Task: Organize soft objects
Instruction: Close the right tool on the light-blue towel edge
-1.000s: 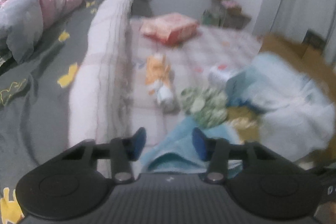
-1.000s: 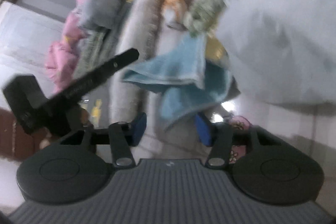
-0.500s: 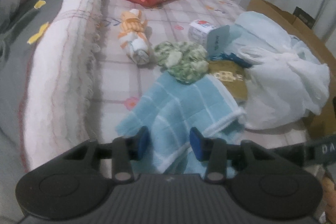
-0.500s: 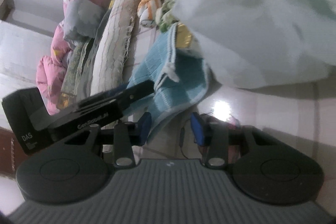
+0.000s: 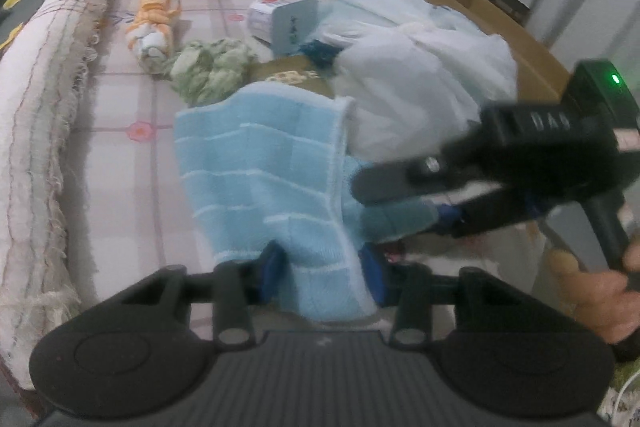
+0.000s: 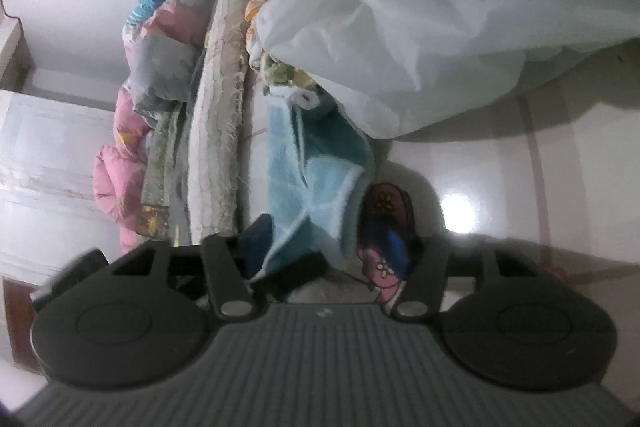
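The left gripper (image 5: 322, 273) is pointing steeply down over the bed edge, its blue pads pinching a fold of the light blue towel (image 5: 260, 163). The right gripper (image 6: 324, 243) is reaching in from the right, tilted on its side; its jaws are opening, with the towel's hanging corner lying loose between them and only brushing the left pad. A hand (image 5: 592, 291) is gripping its handle. The towel is fluffy terry with white grid lines, lying on the checked bedsheet (image 5: 120, 155) and drooping over the edge. A crinkled white plastic bag (image 5: 420, 95) is covering its far side. Motion blur is smearing the right gripper's fingertips.
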`<state>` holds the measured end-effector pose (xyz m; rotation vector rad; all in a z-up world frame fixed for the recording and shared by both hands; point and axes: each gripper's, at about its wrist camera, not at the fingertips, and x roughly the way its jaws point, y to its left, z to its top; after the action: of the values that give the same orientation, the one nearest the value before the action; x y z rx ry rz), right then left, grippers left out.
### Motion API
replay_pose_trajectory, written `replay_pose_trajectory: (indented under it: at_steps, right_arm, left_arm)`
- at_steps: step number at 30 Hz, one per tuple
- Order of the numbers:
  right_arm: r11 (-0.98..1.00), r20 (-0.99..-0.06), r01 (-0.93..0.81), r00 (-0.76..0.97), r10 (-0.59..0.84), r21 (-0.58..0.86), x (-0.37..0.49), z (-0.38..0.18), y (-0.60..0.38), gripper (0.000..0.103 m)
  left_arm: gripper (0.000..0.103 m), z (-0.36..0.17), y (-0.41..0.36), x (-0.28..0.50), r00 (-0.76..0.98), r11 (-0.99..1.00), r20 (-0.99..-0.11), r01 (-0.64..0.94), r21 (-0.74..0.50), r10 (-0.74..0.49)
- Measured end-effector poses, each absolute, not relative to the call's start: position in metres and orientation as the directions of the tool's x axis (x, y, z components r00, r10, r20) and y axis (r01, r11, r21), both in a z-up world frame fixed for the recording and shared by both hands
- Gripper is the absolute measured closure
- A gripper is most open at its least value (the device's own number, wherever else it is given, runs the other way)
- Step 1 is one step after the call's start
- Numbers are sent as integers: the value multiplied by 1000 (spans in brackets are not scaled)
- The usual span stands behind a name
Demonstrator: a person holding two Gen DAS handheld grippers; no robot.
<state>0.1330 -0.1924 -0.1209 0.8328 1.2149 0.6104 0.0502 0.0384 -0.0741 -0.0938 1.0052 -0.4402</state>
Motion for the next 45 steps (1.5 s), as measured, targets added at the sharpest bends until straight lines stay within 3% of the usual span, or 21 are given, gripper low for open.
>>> replay_pose_trajectory:
  at_steps: [8, 10, 15, 20, 31, 45]
  right_arm:
    - [650, -619, -64, 248, 746, 758, 143, -109, -160, 34]
    - [675, -641, -86, 246, 727, 733, 144, -106, -153, 39]
    - [738, -695, -99, 274, 665, 668, 147, -106, -146, 81]
    - [700, -655, -101, 280, 702, 707, 142, -105, -152, 90]
    - [636, -563, -264, 305, 768, 725, 133, -73, -136, 91]
    - [620, -578, -510, 262, 773, 597, 121, -36, -96, 88]
  left_arm:
    - [57, -76, 40, 46, 457, 895, -781, 341, -289, -427]
    - [53, -75, 42, 43, 455, 889, -777, 348, -296, -436]
    - [48, -72, 57, 38, 451, 886, -769, 324, -333, -454]
    - [50, -64, 82, 29, 487, 889, -744, 273, -368, -457]
    - [55, -77, 89, 37, 473, 880, -742, 267, -392, -474]
    - [55, -80, 83, 35, 471, 877, -743, 320, -358, -475]
